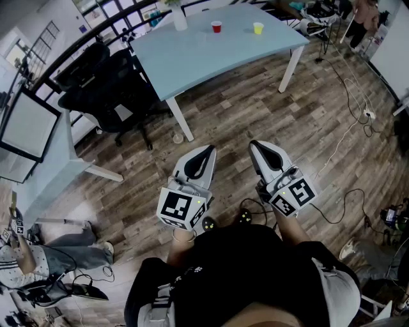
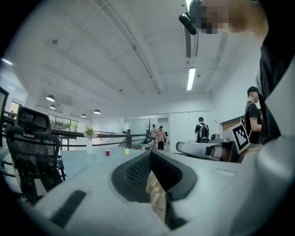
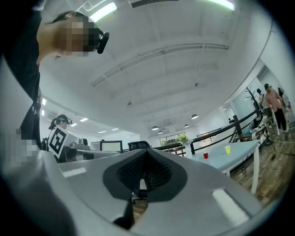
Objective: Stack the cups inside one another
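A red cup (image 1: 216, 26) and a yellow cup (image 1: 258, 28) stand apart on a light blue table (image 1: 211, 60) far ahead of me. Both also show small in the left gripper view, red cup (image 2: 107, 153) and yellow cup (image 2: 126, 151), and in the right gripper view, red cup (image 3: 205, 156) and yellow cup (image 3: 227, 149). My left gripper (image 1: 206, 151) and right gripper (image 1: 255, 145) are held close to my body over the wooden floor, well short of the table. Each has its jaws together with nothing between them, left gripper (image 2: 150, 155), right gripper (image 3: 146, 152).
A white vase with a plant (image 1: 179, 16) stands at the table's far left. Black office chairs (image 1: 112, 86) sit left of the table, beside a desk with a monitor (image 1: 25, 124). Cables (image 1: 348, 128) trail over the floor at right. A seated person (image 1: 57, 252) is at lower left.
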### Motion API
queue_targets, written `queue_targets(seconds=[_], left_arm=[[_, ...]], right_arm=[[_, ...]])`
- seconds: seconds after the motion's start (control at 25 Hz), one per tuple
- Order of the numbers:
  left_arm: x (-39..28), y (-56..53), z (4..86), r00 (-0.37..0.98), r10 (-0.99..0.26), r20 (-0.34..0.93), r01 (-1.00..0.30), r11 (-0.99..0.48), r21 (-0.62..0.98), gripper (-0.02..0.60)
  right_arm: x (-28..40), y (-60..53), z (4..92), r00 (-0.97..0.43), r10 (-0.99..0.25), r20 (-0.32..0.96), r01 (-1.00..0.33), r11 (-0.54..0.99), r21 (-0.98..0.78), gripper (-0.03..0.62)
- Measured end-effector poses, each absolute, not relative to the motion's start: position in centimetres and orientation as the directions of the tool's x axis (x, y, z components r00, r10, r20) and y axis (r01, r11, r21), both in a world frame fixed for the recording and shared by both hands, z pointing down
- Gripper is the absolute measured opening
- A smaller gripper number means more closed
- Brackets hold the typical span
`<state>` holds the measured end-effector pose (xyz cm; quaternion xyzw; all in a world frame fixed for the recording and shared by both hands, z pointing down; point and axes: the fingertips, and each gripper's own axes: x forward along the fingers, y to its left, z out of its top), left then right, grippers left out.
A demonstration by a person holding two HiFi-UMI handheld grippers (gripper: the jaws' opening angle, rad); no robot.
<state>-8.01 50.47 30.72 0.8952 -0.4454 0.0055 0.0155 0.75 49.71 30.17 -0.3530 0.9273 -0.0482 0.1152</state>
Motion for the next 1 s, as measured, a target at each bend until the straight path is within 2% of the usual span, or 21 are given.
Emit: queue_targets(seconds=[0.48, 1.0], left_arm=[[-5.6, 49.7, 31.1, 0.593, -0.805, 0.033, -0.805, -0.592, 0.03, -0.008], [1.3, 47.7, 31.9, 0.597, -0.798, 0.079, -0.799, -0.601, -0.026, -0.008]], right_arm=[[4.2, 48.5, 30.5, -0.698, -0.684, -0.214, -0.641, 0.729, -0.24, 0.005], [10.8, 46.4, 31.1, -0.696, -0.681, -0.228, -0.628, 0.731, -0.266, 0.003]])
